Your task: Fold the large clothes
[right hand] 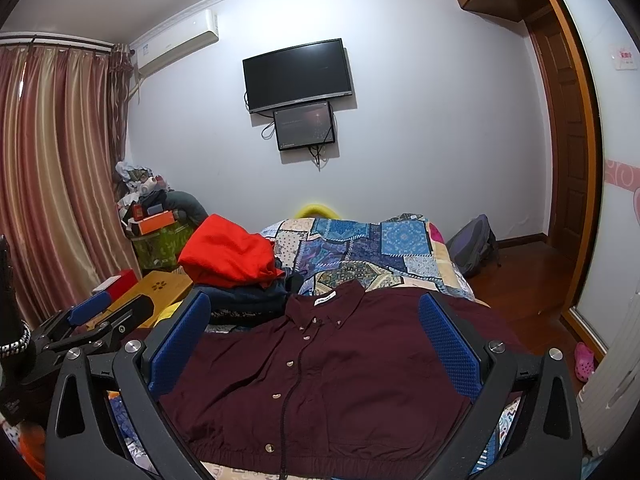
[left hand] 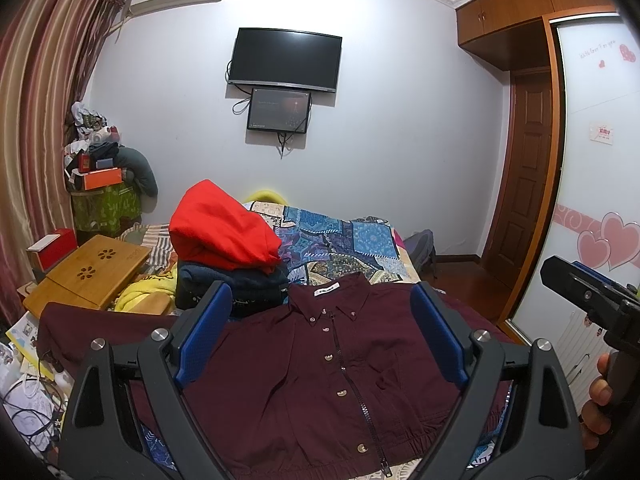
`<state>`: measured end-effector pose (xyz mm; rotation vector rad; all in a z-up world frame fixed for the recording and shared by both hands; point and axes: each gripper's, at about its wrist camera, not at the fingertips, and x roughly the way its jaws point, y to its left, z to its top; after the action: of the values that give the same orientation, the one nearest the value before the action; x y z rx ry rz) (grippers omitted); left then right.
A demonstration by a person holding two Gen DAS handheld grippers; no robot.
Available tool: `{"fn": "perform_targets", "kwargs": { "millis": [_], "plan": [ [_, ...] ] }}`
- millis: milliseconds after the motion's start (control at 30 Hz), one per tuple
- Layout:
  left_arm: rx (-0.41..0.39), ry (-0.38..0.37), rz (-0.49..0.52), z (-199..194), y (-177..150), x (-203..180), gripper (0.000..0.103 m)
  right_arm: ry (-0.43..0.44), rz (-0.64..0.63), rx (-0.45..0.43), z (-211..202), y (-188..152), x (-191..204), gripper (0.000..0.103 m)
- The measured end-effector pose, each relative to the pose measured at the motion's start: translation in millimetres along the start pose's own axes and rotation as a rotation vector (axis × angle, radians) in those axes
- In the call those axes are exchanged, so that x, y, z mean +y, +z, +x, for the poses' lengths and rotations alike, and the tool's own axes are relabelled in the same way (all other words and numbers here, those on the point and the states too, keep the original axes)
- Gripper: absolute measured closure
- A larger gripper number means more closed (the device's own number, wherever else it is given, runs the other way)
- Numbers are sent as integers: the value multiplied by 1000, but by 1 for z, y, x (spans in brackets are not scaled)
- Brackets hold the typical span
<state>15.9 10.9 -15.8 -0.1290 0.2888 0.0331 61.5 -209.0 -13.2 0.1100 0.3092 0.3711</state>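
A dark maroon jacket with a collar, buttons and a black zipper lies flat, front up, on the bed, its sleeves spread to both sides. It also shows in the right wrist view. My left gripper is open and empty, hovering above the jacket's lower half. My right gripper is open and empty too, held above the same jacket. The right gripper also shows at the right edge of the left wrist view, and the left gripper shows at the left of the right wrist view.
A pile of clothes topped by a red garment sits behind the jacket's left shoulder. A patchwork quilt covers the far bed. A wooden lap desk lies at the left. Wardrobe doors stand at the right.
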Motion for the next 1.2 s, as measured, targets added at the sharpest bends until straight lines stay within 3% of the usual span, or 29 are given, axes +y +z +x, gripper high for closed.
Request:
{"fn": "perform_targets", "kwargs": {
  "millis": [833,1033,1200],
  "plan": [
    [27,33,-24,19,-3,19,12,-19,-7,69,20,1,-7,0],
    [42,90,-88,35,3,57,12,-36,-16,109,37,-1,-9,0],
    [44,227,-150,51,5,107,12,-56,-20,148,51,-4,-13,0]
  ]
}}
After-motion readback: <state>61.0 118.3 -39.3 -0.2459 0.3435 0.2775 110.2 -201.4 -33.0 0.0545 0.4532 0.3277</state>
